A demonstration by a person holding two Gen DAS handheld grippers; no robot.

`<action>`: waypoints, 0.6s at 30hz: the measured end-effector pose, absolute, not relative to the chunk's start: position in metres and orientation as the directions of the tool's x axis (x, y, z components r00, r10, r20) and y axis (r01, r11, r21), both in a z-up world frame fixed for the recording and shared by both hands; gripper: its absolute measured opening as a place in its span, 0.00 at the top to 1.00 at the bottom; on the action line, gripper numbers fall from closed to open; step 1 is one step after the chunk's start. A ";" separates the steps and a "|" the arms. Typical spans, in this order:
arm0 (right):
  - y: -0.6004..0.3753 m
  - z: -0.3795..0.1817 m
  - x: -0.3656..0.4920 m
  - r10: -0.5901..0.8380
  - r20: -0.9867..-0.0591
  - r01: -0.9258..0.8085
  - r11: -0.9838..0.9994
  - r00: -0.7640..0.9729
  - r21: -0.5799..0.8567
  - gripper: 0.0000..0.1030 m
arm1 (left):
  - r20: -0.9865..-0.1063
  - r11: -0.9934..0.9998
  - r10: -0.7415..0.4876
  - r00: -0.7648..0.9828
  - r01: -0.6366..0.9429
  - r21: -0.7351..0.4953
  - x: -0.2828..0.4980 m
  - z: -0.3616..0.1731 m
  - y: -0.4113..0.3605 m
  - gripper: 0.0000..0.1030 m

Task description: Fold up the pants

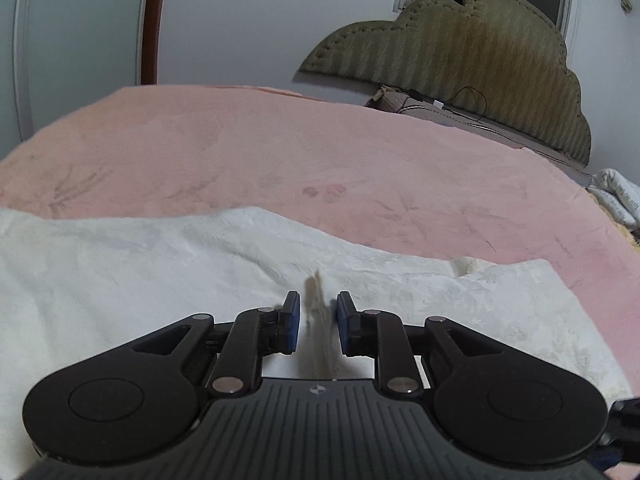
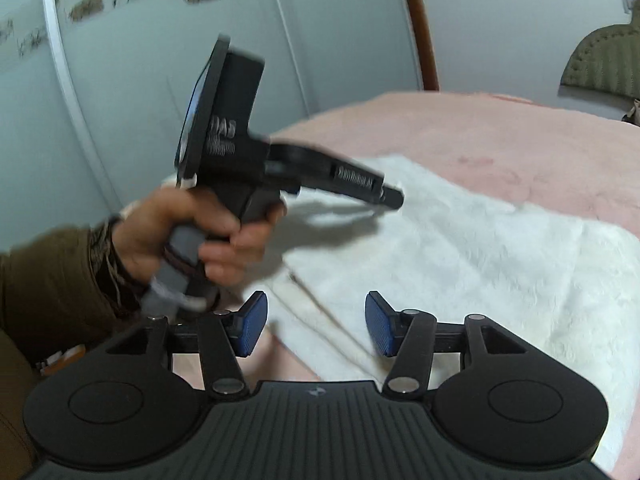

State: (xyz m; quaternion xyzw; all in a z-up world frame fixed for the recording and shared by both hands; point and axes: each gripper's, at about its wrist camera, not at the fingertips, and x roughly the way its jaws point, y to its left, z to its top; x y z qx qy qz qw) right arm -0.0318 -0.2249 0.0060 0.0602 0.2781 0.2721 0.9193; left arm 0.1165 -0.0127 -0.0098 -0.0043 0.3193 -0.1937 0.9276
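On the pink bed (image 1: 360, 152), my left claw (image 1: 318, 322) straddles, half-spread, the white fluffy pants (image 1: 160, 264); my right claw (image 2: 316, 324) gapes at six o'clock, seemingly ready for another fold.

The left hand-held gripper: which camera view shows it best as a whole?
The right wrist view: the left hand-held gripper appears from the side, handle in the person's hand, above the white pants. The left wrist view shows only its fingers.

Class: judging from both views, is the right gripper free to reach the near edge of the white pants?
Probably yes: the right gripper is open right over the white pants, nothing between them.
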 end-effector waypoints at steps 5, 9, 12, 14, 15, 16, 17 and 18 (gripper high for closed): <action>-0.230 -0.008 -0.016 0.425 -0.536 -0.332 0.905 0.729 0.266 0.47 | -0.597 0.937 -0.336 0.728 0.325 -0.131 0.117 -0.005 -0.007 0.73; -0.212 -0.015 -0.024 0.362 -0.557 -0.334 0.930 0.748 0.154 0.43 | -0.595 0.959 -0.269 0.757 0.267 -0.094 0.110 0.002 0.000 0.66; -0.208 -0.012 -0.031 0.387 -0.523 -0.355 0.920 0.759 0.166 0.43 | -0.577 0.960 -0.269 0.771 0.263 -0.095 0.105 0.010 0.007 0.58; -0.199 -0.014 -0.024 0.393 -0.528 -0.375 0.916 0.753 0.146 0.43 | -0.563 0.956 -0.284 0.776 0.274 -0.106 0.103 0.015 0.006 0.52; -0.194 -0.016 -0.022 0.388 -0.537 -0.381 0.915 0.749 0.130 0.43 | -0.555 0.951 -0.298 0.777 0.291 -0.103 0.103 0.017 0.002 0.50; -0.188 -0.017 -0.019 0.383 -0.544 -0.388 0.915 0.747 0.110 0.41 | -0.550 0.947 -0.305 0.777 0.308 -0.090 0.103 0.019 -0.003 0.47; -0.183 -0.019 -0.019 0.378 -0.550 -0.400 0.913 0.745 0.086 0.34 | -0.550 0.944 -0.302 0.778 0.323 -0.061 0.103 0.019 -0.011 0.45; -0.178 -0.023 -0.021 0.365 -0.553 -0.409 0.911 0.749 0.048 0.32 | -0.555 0.943 -0.289 0.780 0.333 -0.022 0.104 0.018 -0.019 0.42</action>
